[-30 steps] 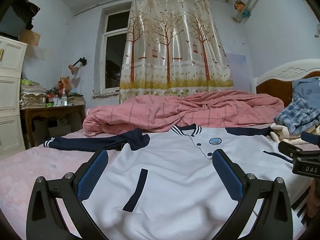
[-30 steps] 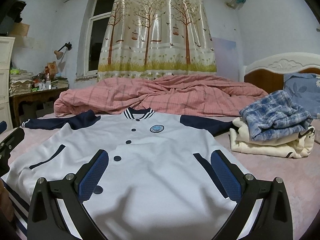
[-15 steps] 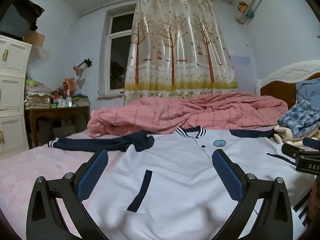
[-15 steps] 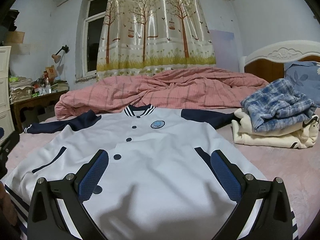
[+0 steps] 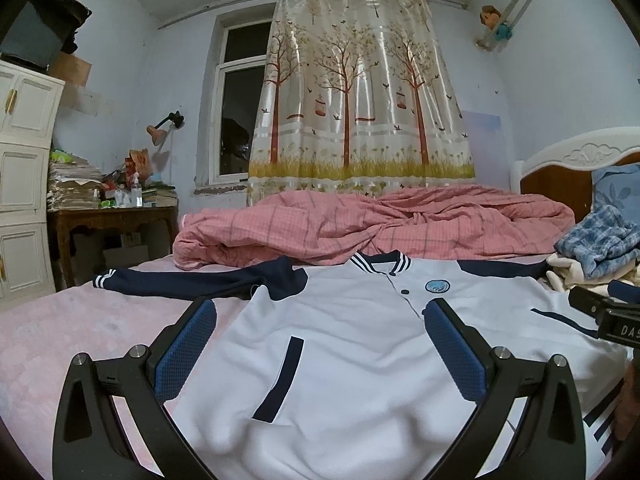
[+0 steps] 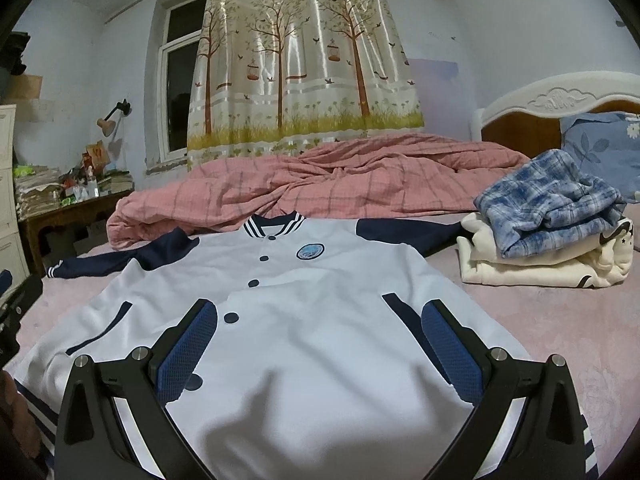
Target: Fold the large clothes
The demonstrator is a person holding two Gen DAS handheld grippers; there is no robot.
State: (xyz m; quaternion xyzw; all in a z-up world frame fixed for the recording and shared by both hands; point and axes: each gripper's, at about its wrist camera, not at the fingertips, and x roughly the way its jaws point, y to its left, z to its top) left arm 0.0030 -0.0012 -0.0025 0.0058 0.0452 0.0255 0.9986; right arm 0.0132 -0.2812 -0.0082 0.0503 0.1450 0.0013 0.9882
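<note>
A white baseball jacket (image 5: 360,340) (image 6: 312,320) with navy sleeves, a striped collar and a round blue badge lies face up, buttoned, flat on the pink bed. Its left sleeve (image 5: 192,282) stretches out to the left. My left gripper (image 5: 318,312) hovers open above the jacket's lower left part, nothing between its blue pads (image 5: 184,348). My right gripper (image 6: 316,314) hangs open above the lower right part, near a navy pocket trim (image 6: 404,316). Each gripper shows at the edge of the other's view.
A crumpled pink checked quilt (image 5: 380,220) lies behind the jacket. Folded clothes, a blue plaid shirt (image 6: 548,204) on cream garments, sit at the right by the headboard (image 6: 560,100). A cluttered wooden desk (image 5: 108,216) and white cabinet (image 5: 24,184) stand left.
Both grippers have tilted up and drawn back a little, so the jacket sits lower in both views. The jacket itself has not moved, and both grippers stay open.
</note>
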